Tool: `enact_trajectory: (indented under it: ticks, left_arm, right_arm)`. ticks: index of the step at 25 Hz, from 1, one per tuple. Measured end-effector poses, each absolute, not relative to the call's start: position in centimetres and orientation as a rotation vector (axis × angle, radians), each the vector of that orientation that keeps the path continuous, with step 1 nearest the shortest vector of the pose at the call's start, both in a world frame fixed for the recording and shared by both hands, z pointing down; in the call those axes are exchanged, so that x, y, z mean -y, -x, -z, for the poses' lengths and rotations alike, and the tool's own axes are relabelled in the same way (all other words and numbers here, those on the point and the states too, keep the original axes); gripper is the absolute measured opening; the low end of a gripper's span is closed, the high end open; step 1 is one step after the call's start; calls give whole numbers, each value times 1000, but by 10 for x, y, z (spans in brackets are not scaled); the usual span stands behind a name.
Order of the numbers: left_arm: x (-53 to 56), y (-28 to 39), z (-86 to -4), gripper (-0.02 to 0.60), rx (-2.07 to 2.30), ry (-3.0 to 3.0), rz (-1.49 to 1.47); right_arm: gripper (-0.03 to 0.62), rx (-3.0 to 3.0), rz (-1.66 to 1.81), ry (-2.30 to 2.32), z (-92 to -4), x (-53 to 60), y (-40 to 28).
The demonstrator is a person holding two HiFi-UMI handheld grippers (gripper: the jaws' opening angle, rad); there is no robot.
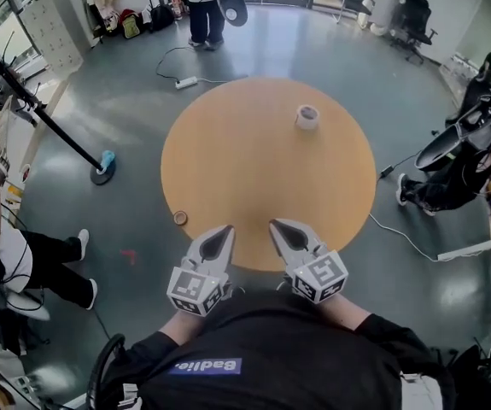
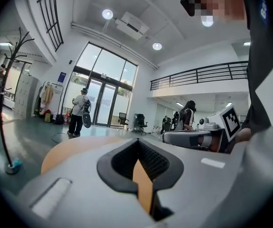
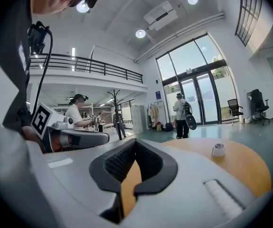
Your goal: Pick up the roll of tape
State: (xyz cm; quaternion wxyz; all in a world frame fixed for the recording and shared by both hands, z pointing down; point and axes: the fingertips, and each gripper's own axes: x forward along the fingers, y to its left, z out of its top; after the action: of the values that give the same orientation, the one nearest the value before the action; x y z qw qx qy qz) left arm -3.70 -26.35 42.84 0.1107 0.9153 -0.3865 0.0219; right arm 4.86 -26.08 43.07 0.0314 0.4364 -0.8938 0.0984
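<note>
Head view, roll of tape (image 1: 306,117): lies flat with its hole upward on the far part of the round table (image 1: 228,156), right of the table's middle.
Head view, left gripper (image 1: 218,242): at the near table edge, jaws drawn together, holding nothing.
Head view, right gripper (image 1: 288,236): just beside the left one, jaws likewise together and empty. The tape is well ahead of it and slightly to the right.
Left gripper view, left gripper (image 2: 137,146): the pads meet at the tip with only tabletop behind them. No tape is in sight.
Right gripper view, right gripper (image 3: 135,145): the pads meet, with nothing between them.
Right gripper view, roll of tape (image 3: 218,149): stands on the table well beyond the jaws and to their right.
Judgement, nearer tool: the right gripper looks nearer, and it would need to open and reach forward and rightward.
</note>
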Motion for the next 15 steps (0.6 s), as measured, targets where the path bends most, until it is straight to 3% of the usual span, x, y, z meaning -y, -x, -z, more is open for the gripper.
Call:
enact_trajectory:
  ticks: [15]
  left_arm:
    - [311, 79, -467, 15, 1251, -2588, -191]
  right_arm:
    - [3, 2758, -290, -1287, -423, 290, -38]
